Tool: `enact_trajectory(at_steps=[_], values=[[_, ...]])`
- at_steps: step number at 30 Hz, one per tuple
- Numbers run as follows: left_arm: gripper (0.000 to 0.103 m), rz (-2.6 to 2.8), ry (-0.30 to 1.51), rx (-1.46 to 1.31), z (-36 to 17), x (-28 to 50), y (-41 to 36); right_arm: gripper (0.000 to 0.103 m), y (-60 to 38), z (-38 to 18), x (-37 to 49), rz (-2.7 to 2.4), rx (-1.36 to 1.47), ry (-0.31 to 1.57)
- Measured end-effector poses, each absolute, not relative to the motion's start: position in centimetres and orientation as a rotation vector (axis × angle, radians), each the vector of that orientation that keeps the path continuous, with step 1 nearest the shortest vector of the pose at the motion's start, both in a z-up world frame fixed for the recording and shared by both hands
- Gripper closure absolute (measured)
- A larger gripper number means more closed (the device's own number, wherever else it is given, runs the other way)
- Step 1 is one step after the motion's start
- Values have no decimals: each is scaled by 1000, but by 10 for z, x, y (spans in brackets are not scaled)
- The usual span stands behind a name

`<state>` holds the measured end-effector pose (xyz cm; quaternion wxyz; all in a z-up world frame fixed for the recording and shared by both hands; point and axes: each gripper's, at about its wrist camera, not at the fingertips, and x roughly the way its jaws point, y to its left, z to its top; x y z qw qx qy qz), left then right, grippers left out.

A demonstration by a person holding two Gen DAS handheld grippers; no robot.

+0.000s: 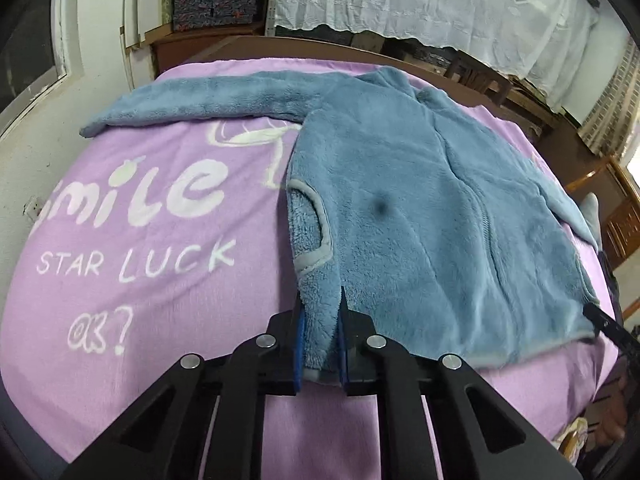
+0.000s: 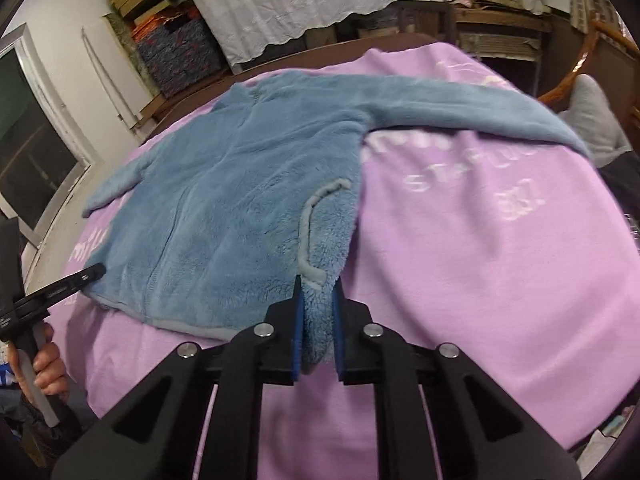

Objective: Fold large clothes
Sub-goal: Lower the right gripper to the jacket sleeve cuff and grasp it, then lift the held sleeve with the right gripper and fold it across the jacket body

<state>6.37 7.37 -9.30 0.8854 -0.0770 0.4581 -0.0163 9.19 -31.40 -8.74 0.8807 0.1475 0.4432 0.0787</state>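
Both grippers, left (image 1: 321, 312) and right (image 2: 318, 300), are pinching hem corners of the blue fleece jacket (image 1: 420, 216) lying on the lilac printed blanket (image 1: 160, 280).

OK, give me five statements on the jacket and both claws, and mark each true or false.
1. The left claw grips the hem corner of the blue fleece jacket. True.
2. The right claw hangs open above the blanket. False: it is shut on the jacket's other hem corner.
3. The jacket lies on a purple blanket with white lettering. True.
4. Both sleeves are folded across the chest. False: one sleeve stretches out flat to the side, and the other also lies outward.
5. The jacket is already folded in half. False: the body lies spread open.
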Motion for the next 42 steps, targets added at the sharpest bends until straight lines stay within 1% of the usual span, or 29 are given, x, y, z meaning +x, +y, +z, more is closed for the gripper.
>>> enact_trajectory(at_steps=[2, 4, 7, 9, 10, 11, 15, 18, 21, 23, 24, 26, 27, 29, 31, 32, 33, 34, 35, 38, 39, 41, 42], values=[[90, -21, 961, -127, -97, 60, 68, 92, -320, -99, 92, 188, 330, 973], [90, -16, 961, -112, -98, 61, 65, 91, -314, -107, 91, 173, 288, 981], [82, -17, 959, -106, -90, 58, 70, 84, -314, -98, 89, 160, 261, 959], [70, 23, 912, -77, -77, 54, 75, 75, -323, -89, 86, 127, 262, 926], [59, 46, 888, -63, -71, 53, 76, 72, -328, -82, 85, 101, 261, 903], [55, 67, 863, -46, -64, 53, 76, 72, -332, -75, 86, 79, 258, 883], [55, 22, 837, -1, -42, 81, 61, 72, -327, -55, 106, 112, 239, 851], [54, -18, 826, 30, -36, 113, 38, 73, -303, -44, 140, 180, 203, 836], [49, -60, 851, 26, -38, 148, 20, 73, -279, -46, 177, 225, 194, 854], [41, -87, 884, 4, -44, 175, 11, 73, -270, -50, 203, 262, 222, 887], [40, -86, 899, 1, -47, 185, 8, 73, -268, -54, 221, 271, 240, 905], [36, -91, 932, 8, -57, 208, 1, 72, -265, -61, 242, 273, 252, 929], [35, -88, 954, 15, -64, 221, -3, 71, -266, -66, 253, 277, 266, 937], [35, -85, 991, 26, -77, 235, -3, 60, -266, -77, 272, 310, 321, 966], [35, -70, 1034, 47, -93, 250, -2, 58, -271, -89, 288, 337, 375, 993], [34, -60, 1050, 54, -99, 255, -1, 56, -274, -95, 294, 336, 394, 1005], [30, -49, 1063, 54, -107, 260, 1, 56, -279, -100, 298, 333, 413, 1017], [23, -47, 1051, 46, -109, 261, 4, 55, -289, -105, 300, 370, 473, 1003], [20, -43, 1039, 46, -110, 262, 5, 55, -298, -107, 301, 388, 519, 996], [15, -29, 1036, 74, -112, 262, 4, 56, -331, -111, 299, 345, 634, 977], [15, -26, 1040, 80, -111, 263, 3, 58, -340, -111, 297, 313, 648, 964], [15, -21, 1062, 98, -107, 264, 1, 72, -368, -115, 291, 276, 748, 950], [15, -20, 1063, 103, -103, 265, 1, 76, -380, -118, 288, 265, 801, 942]])
